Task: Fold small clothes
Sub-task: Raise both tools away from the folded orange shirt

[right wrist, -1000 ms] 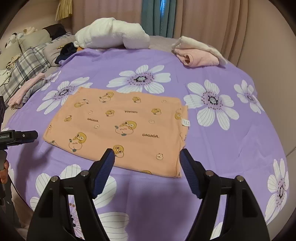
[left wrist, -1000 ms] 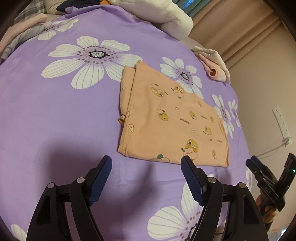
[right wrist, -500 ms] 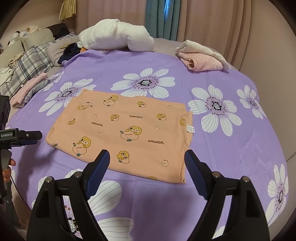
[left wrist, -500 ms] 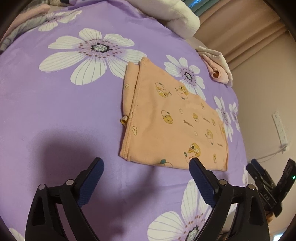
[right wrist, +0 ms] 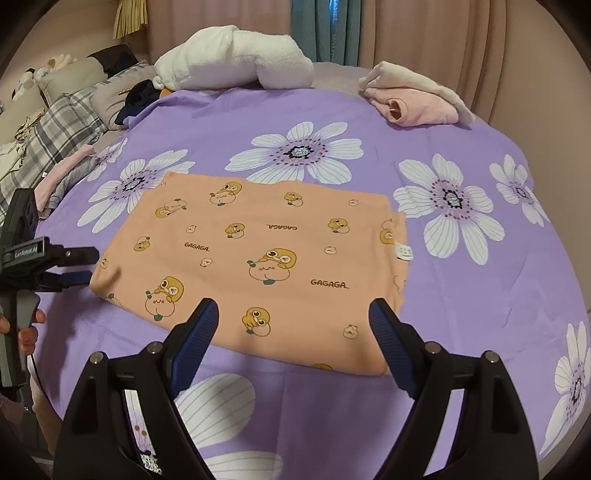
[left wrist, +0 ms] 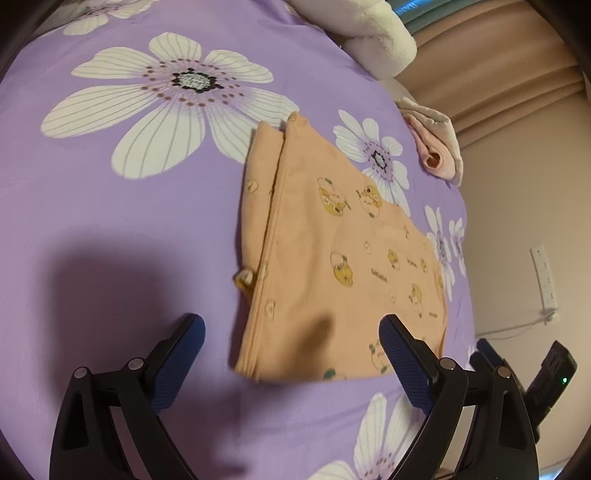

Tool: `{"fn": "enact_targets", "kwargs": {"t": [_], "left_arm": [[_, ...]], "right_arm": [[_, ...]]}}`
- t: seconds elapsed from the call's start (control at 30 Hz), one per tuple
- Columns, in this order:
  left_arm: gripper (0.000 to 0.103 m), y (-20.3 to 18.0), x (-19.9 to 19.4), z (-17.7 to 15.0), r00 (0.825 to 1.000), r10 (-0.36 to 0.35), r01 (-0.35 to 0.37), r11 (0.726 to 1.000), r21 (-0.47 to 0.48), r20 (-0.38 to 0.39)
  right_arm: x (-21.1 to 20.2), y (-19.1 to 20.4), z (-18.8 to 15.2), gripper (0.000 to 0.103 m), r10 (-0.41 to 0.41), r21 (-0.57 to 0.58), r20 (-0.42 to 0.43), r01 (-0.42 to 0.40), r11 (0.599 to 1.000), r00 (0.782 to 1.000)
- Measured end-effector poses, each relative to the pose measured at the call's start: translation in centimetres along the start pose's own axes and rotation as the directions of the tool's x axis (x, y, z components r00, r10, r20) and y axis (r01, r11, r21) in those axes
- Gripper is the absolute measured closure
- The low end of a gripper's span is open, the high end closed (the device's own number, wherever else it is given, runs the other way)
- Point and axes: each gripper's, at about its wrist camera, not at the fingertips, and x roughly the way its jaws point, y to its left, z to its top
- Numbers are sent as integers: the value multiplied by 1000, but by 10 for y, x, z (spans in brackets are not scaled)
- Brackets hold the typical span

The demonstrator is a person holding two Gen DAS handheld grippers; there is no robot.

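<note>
Bedroom: floral-sheeted bed (right wrist: 369, 122), pillows (right wrist: 70, 110), curtains (right wrist: 424, 33)

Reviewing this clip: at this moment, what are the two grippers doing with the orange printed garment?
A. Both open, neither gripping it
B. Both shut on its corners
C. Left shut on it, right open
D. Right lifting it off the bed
A. The left gripper and right gripper both show their jaws spread wide, and the orange garment lies flat on the purple flowered sheet, ungripped.
</note>
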Motion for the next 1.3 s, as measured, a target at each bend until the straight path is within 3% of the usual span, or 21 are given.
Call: {"fn": "enact_targets", "kwargs": {"t": [0.33,0.83,1.03,1.3], "left_arm": [[7,-15,27,24,999,-5,9,997,79,-44],[4,-21,45,45,997,-60,63,996,59,-47],[4,-25,47,47,997,-51,56,994,92,-61],[17,-27,46,45,998,12,-3,990,144,-60]], "right_arm": [[20,4,5,19,15,14,-33,-15,1000,999],[33,4,11,19,32,23,-49,-31,999,998],[42,4,15,19,40,35,-62,-38,999,997],[56,5,22,19,44,47,-76,-40,998,996]]}}
